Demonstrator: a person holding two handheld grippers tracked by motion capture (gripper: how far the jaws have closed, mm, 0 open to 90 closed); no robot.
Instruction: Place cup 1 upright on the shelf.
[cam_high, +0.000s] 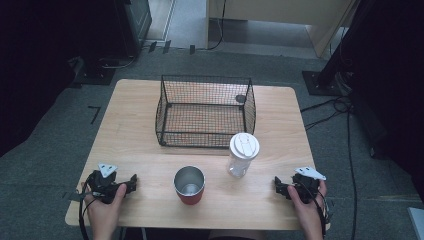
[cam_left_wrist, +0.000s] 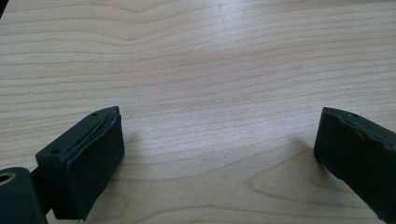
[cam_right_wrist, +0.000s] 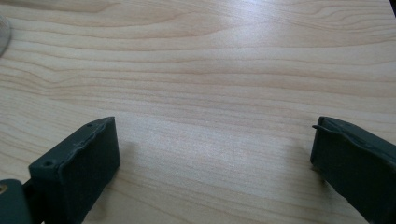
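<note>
A red cup with a steel inside (cam_high: 189, 185) stands upright near the table's front edge, in the middle. Just right of it and a bit farther back stands a clear plastic bottle with a white lid (cam_high: 242, 155). Behind both sits a black wire basket (cam_high: 205, 111), with nothing in it. My left gripper (cam_high: 133, 183) rests on the table at the front left, open, a hand's width left of the cup. My right gripper (cam_high: 276, 186) rests at the front right, open, to the right of the bottle. Bare wood lies between the left gripper's pads (cam_left_wrist: 95, 158) and between the right gripper's pads (cam_right_wrist: 88, 161).
The wooden table (cam_high: 130, 130) stands on grey carpet. Cables (cam_high: 345, 145) run over the floor at the right, and dark equipment stands behind and to both sides. A pale rounded edge (cam_right_wrist: 3, 32) shows at the far left of the right gripper view.
</note>
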